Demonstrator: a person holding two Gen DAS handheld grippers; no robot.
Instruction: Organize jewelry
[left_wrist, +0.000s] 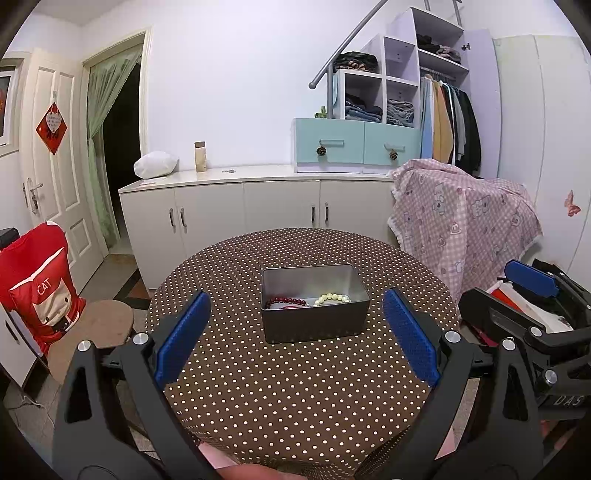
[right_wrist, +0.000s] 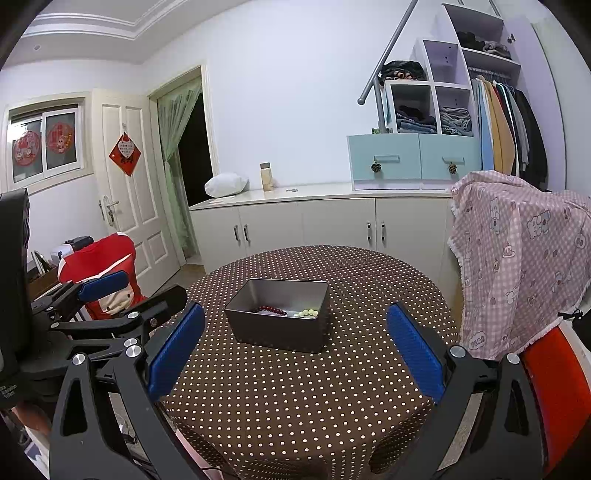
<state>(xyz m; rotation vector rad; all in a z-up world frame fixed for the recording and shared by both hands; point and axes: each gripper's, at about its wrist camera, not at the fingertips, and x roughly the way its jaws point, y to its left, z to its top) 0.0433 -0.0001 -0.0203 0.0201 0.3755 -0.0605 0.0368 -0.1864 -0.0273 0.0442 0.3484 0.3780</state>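
A grey metal tin (left_wrist: 314, 321) stands open near the middle of a round table with a brown polka-dot cloth (left_wrist: 295, 387). A dark red bead bracelet (left_wrist: 286, 302) and a pale green bead bracelet (left_wrist: 332, 297) lie inside it. My left gripper (left_wrist: 295, 332) is open and empty, held above the table's near side with the tin between its blue pads. My right gripper (right_wrist: 295, 347) is open and empty, also back from the tin (right_wrist: 280, 326); the red bracelet (right_wrist: 271, 311) and green bracelet (right_wrist: 306, 314) show inside. The right gripper appears at the right edge of the left wrist view (left_wrist: 532, 282).
A chair with a red cover (left_wrist: 40, 284) and a round stool (left_wrist: 92, 332) stand left of the table. A pink checked cloth (left_wrist: 465, 229) drapes something at the right. White cabinets (left_wrist: 258, 210) line the back wall. An orange chair back (right_wrist: 550, 391) is at the near right.
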